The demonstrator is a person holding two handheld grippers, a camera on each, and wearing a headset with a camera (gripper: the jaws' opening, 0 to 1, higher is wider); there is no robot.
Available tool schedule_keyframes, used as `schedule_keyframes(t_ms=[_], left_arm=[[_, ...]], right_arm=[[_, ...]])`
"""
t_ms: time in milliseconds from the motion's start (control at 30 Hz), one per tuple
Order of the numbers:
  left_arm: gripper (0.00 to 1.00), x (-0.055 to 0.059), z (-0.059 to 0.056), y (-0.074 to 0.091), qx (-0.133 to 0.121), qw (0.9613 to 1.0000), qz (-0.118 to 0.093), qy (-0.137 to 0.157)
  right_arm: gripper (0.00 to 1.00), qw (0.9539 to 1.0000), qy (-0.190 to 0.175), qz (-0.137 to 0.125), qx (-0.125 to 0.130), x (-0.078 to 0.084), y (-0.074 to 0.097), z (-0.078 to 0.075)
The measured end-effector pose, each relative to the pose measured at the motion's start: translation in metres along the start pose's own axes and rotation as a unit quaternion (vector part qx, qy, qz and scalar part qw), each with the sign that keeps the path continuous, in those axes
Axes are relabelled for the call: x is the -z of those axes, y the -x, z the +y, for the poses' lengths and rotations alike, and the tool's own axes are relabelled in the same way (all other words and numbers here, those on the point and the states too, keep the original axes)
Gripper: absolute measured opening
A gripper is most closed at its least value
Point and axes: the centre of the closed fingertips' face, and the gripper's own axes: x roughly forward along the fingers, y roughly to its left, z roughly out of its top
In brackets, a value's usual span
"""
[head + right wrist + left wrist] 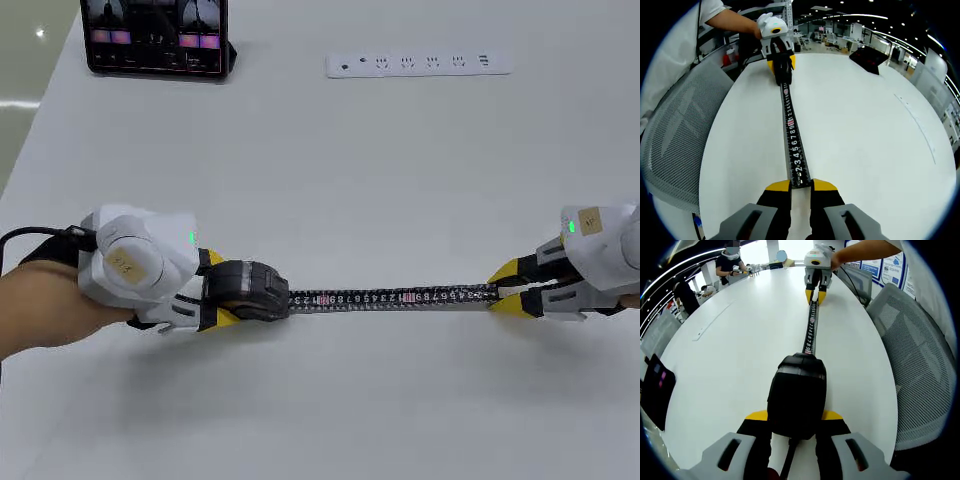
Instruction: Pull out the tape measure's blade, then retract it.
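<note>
A black tape measure case [247, 291] lies on the white table, held between the jaws of my left gripper [222, 290], which is shut on it. In the left gripper view the case [797, 394] sits between the yellow-tipped fingers [757, 416]. Its dark blade [392, 297] with white numbers stretches to the right, just above the table. My right gripper [508, 287] is shut on the blade's end. In the right gripper view the blade [791, 141] runs away from my right gripper [801, 185] to the case [782, 65] in my left gripper [781, 64]. In the left gripper view, my right gripper [815, 294] holds the far end.
A white power strip [417, 64] lies at the table's far side. A dark tablet [157, 37] with a lit screen stands at the far left. A mesh chair [921, 360] stands beside the table edge. People sit at the far end of the long table.
</note>
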Motion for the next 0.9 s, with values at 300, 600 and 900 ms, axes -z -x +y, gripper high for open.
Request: schedule_keyframes(t_ms=[300,600,900], left_arm=[[0.29,0.0011,0.0007,-0.0002,-0.004,1.0,0.003,0.006],[0.29,0.0014,-0.0002,-0.0002,-0.011,0.9999,0.006,0.001],[0.3,-0.0007,0.0008,0.0047,-0.014,0.9996,0.002,0.023]], right_arm=[[0.11,1.0,0.0,-0.001,0.002,0.0,-0.0002,-0.0004],[0.11,1.0,-0.002,-0.002,0.002,0.0002,0.0004,-0.0001],[0.15,0.9995,-0.025,-0.016,0.012,-0.0005,0.004,-0.0025]])
